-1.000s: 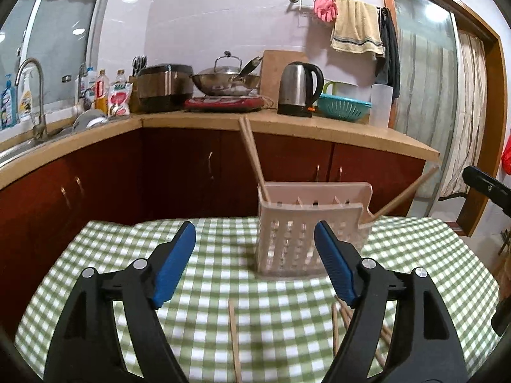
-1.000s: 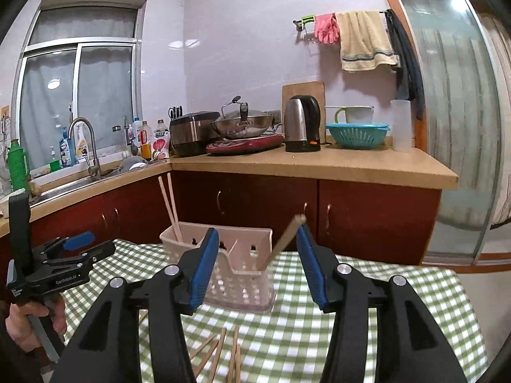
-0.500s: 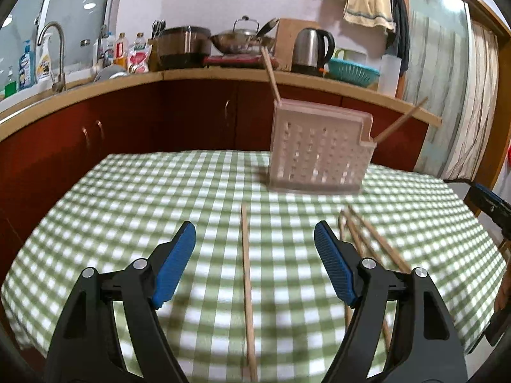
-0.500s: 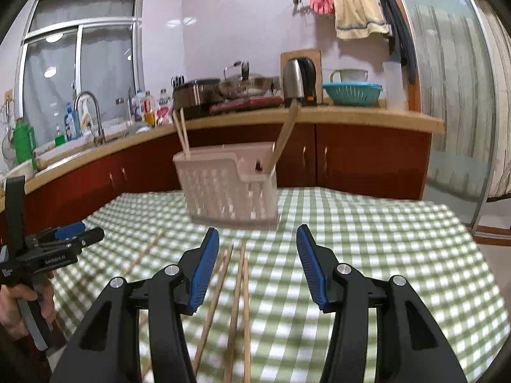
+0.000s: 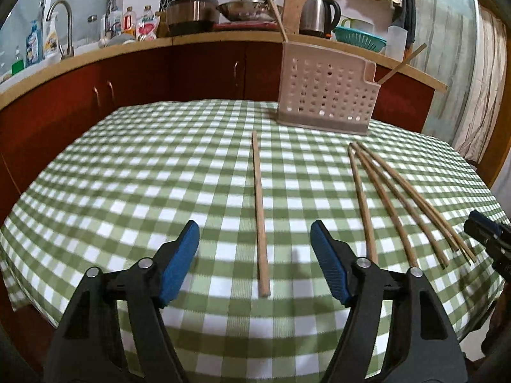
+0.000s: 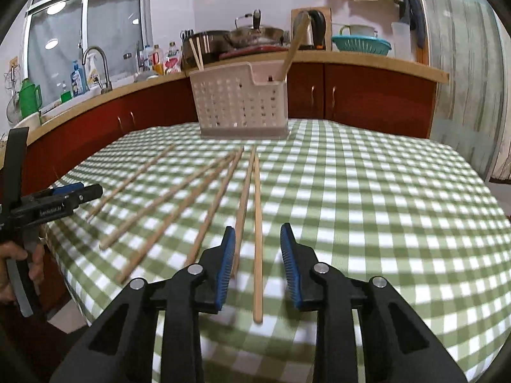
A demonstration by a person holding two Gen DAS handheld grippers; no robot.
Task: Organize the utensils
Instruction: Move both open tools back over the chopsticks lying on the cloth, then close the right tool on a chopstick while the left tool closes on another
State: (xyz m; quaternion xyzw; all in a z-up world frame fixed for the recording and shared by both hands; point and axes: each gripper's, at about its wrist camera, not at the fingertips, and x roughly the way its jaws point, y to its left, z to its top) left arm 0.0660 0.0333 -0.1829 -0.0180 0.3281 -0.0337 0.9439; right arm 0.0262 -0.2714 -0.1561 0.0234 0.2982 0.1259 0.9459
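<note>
Several wooden chopsticks lie on the green checked tablecloth (image 5: 159, 175). In the left wrist view one single chopstick (image 5: 259, 214) lies between the jaws of my open left gripper (image 5: 255, 265), which hovers just above its near end. A group of chopsticks (image 5: 399, 198) lies to the right. In the right wrist view my right gripper (image 6: 258, 255) is open, low over the near end of a chopstick (image 6: 257, 239) that runs between its jaws. A white perforated utensil holder (image 5: 325, 91) stands at the far side with a few chopsticks in it; it also shows in the right wrist view (image 6: 239, 102).
Red-brown kitchen cabinets (image 5: 191, 67) and a counter with a kettle (image 5: 319, 16), pots and a sink tap (image 5: 60, 25) run behind the table. The left gripper shows at the left edge of the right wrist view (image 6: 57, 204). The table edge is close below both grippers.
Both grippers have dropped and tilted down toward the tablecloth, from level with the holder to just over the chopsticks' near ends. The right gripper's jaws have narrowed.
</note>
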